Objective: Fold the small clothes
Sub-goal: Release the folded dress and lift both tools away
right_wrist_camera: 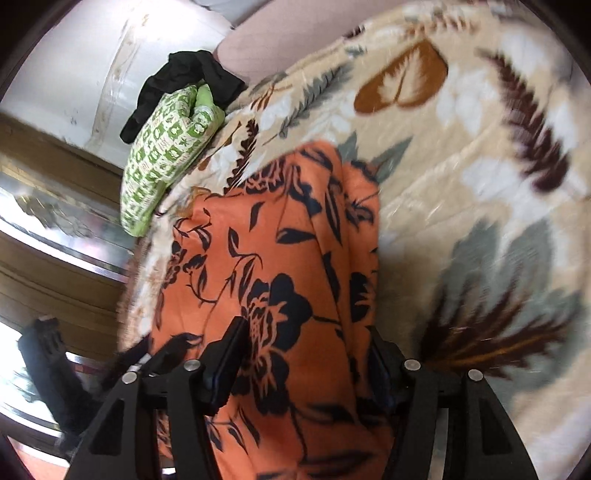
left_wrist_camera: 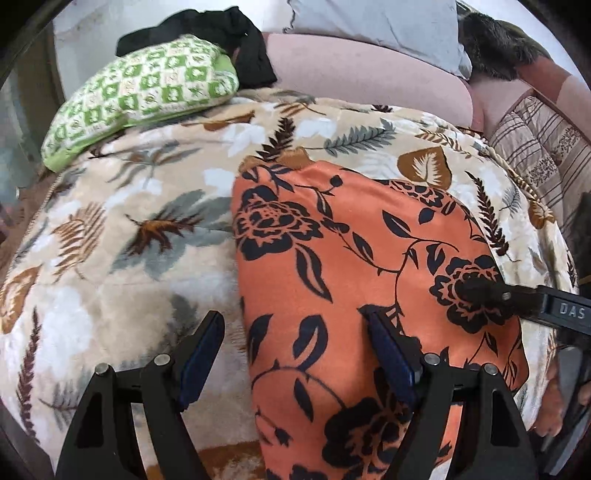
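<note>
An orange garment with a dark floral print (left_wrist_camera: 332,258) lies folded on a beige leaf-print blanket (left_wrist_camera: 129,221). My left gripper (left_wrist_camera: 295,332) is open low over the garment's left edge, one finger over the blanket and one over the cloth. The right gripper's finger (left_wrist_camera: 487,291) reaches in from the right and rests on the garment. In the right wrist view the garment (right_wrist_camera: 277,266) runs between the fingers of my right gripper (right_wrist_camera: 306,339), which is open and low over the cloth. That view is blurred.
A green checked folded cloth (left_wrist_camera: 147,92) lies at the blanket's far left with a black garment (left_wrist_camera: 229,33) behind it. A pink cushion (left_wrist_camera: 369,74) and a grey pillow (left_wrist_camera: 388,22) lie at the back. A striped cloth (left_wrist_camera: 535,147) is at the right.
</note>
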The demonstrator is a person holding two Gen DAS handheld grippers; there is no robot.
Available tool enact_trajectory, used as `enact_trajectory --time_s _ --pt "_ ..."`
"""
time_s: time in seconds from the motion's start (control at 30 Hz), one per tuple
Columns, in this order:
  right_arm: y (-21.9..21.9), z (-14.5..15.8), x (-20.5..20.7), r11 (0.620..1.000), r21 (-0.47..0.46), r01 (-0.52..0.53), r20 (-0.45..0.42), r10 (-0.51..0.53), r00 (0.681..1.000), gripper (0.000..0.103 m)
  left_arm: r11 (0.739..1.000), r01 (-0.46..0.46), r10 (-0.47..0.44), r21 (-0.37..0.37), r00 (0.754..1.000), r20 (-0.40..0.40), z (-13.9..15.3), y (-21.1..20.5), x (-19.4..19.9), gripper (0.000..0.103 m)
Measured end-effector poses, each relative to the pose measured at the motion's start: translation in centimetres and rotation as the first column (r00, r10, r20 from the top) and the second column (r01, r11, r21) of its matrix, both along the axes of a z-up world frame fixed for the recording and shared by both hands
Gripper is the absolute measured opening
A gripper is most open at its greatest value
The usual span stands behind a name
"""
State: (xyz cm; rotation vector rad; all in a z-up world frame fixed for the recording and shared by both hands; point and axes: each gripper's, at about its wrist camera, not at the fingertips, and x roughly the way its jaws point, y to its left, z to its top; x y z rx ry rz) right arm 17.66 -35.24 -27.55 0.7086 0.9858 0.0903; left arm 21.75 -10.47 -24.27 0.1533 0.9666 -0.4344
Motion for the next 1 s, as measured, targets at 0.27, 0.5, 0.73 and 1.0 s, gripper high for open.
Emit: enact_trajectory --time_s 0.27,0.5,0.73,1.0 --pt "1.3 5.2 -5.1 0.974 -0.217 0.067 0.187 -0.026 0.982 0.064 0.998 -0.067 0.067 0.009 0.996 0.063 1.3 2.0 -2.9 0.081" --pt "5.5 7.8 -7.5 0.955 -0.297 0.017 0.318 0.082 0.944 0.062 0.996 -0.089 0.086 0.024 0.993 0.083 1.5 3.1 -4.2 0.081" --pt "5.4 0.7 -5.4 0.989 -0.110 -0.098 0.058 0.105 0.993 0.062 0.996 -0.075 0.075 0.049 0.997 -0.006 -1.9 3.2 -3.2 0.085" --pt "4.6 3.1 -7.3 0.995 -0.079 -0.054 0.097 0.062 0.993 0.063 0.989 -0.143 0.142 0.024 0.988 0.061 1.8 5.0 -5.6 0.085"
